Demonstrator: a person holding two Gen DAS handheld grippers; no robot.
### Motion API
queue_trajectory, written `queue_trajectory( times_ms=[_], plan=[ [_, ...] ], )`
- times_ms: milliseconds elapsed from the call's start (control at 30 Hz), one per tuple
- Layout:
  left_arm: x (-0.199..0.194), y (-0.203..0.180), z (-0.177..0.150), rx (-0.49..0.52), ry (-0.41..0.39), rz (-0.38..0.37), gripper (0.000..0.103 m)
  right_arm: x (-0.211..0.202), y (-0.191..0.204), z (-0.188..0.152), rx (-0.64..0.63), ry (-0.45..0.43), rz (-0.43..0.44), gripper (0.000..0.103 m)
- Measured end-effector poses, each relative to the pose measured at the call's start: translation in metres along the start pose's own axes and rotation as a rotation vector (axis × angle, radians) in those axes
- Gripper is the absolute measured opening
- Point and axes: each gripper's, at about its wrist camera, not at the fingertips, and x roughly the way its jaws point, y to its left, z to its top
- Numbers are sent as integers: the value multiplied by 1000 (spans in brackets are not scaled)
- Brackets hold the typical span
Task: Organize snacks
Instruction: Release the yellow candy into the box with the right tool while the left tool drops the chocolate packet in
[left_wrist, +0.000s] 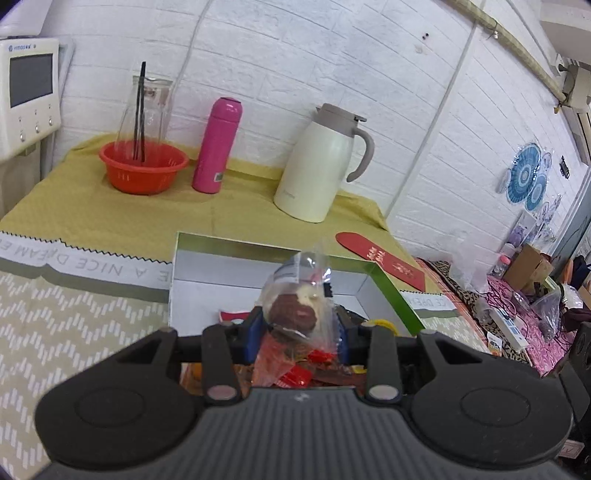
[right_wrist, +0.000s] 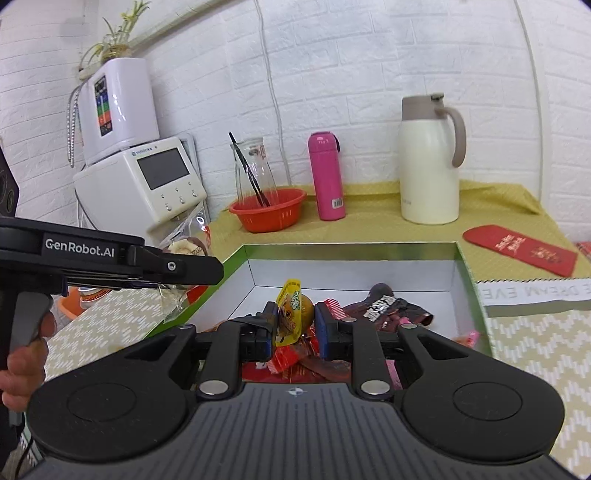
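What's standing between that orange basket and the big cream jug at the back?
A pink bottle stands upright between the orange basket and the cream jug, apart from both. The right wrist view shows it best.

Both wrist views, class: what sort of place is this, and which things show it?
Probably a lived-in home, perhaps a kitchen or dining corner: a cream thermal jug, pink flask and white countertop appliance stand by a cloth-covered table, where a snack box sits.
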Motion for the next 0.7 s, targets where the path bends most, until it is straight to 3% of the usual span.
queue_trajectory(
  times_ms=[400, 433, 467, 533, 600, 700],
  plan=[
    [43, 29, 10, -18, 40, 36, 39, 66, 19, 9, -77, 86, -15, 42],
    [43, 30, 11, -28, 30, 38, 58, 68, 20, 9, -89, 79, -23, 50],
    [40, 32, 11, -47, 13, 33, 64, 69, 21, 9, -105, 66, -33, 56],
    [36, 35, 12, -84, -18, 13, 70, 68, 22, 7, -134, 51, -46, 90],
    [32, 35, 12, -96, -41, 38, 71, 66, 20, 5, -150, 32, -49, 101],
    [31, 30, 11, -51, -58, 111, 74, 65, 16, 3, -151, 23, -51, 103]
  ],
)
